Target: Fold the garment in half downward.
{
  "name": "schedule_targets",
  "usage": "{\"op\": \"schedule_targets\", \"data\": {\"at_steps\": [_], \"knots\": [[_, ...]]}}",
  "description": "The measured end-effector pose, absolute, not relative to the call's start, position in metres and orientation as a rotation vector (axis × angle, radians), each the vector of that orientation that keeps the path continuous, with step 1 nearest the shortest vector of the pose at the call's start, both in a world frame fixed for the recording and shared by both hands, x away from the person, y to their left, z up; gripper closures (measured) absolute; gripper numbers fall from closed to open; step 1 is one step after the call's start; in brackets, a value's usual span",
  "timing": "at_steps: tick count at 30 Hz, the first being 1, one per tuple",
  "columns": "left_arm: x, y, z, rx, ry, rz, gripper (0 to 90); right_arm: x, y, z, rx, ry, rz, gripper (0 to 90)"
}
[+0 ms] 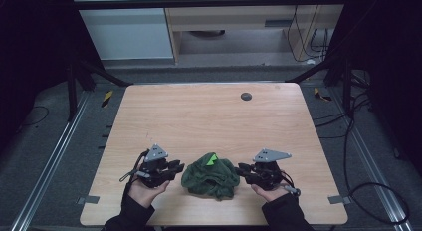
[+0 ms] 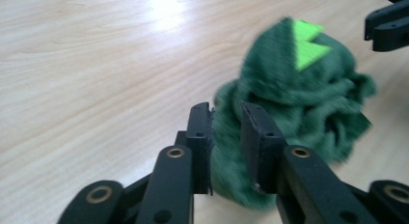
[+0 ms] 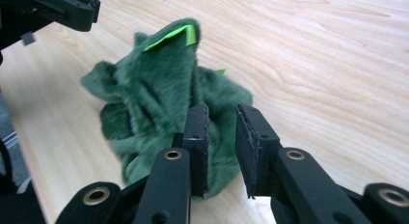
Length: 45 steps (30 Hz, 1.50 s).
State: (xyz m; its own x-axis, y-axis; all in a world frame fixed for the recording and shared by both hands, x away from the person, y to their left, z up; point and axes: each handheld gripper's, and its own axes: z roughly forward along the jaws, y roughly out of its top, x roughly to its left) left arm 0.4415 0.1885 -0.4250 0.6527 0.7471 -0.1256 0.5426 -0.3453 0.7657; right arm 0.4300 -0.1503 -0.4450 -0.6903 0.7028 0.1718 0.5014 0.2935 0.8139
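Green cloth (image 1: pixel 209 176) lies crumpled at desk's (image 1: pixel 209 116) 6 o'clock edge, between my tongs; left tongs (image 2: pixel 226 132) narrow, cloth in the gap, grip unclear; right tongs (image 3: pixel 221 137) narrow, not clamping; folding or spreading all left.

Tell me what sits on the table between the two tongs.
In the high view, a crumpled dark green cloth with a bright green tag lies between the left tongs and the right tongs, on the wooden table.
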Motion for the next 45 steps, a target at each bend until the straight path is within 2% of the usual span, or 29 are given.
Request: {"op": "schedule_targets", "data": {"at_steps": [9, 14, 22, 28, 45], "knots": [[0.478, 0.176, -0.434, 2.017, 1.035, 0.331, 84.5, 0.458, -0.139, -0.438, 1.143, 2.307, 1.343, 83.8], [0.49, 0.172, -0.445, 2.017, 1.059, 0.289, 89.3, 0.468, -0.13, -0.443, 1.149, 2.307, 1.331, 88.3], [0.492, 0.155, -0.458, 2.07, 1.006, 0.222, 89.8, 0.472, -0.122, -0.454, 1.162, 2.332, 1.327, 89.9], [0.489, 0.153, -0.461, 2.085, 0.976, 0.181, 89.7, 0.469, -0.114, -0.458, 1.139, 2.375, 1.329, 89.9], [0.449, 0.16, -0.449, 2.099, 0.876, 0.143, 89.4, 0.443, -0.109, -0.454, 1.072, 2.423, 1.386, 89.7]]}}
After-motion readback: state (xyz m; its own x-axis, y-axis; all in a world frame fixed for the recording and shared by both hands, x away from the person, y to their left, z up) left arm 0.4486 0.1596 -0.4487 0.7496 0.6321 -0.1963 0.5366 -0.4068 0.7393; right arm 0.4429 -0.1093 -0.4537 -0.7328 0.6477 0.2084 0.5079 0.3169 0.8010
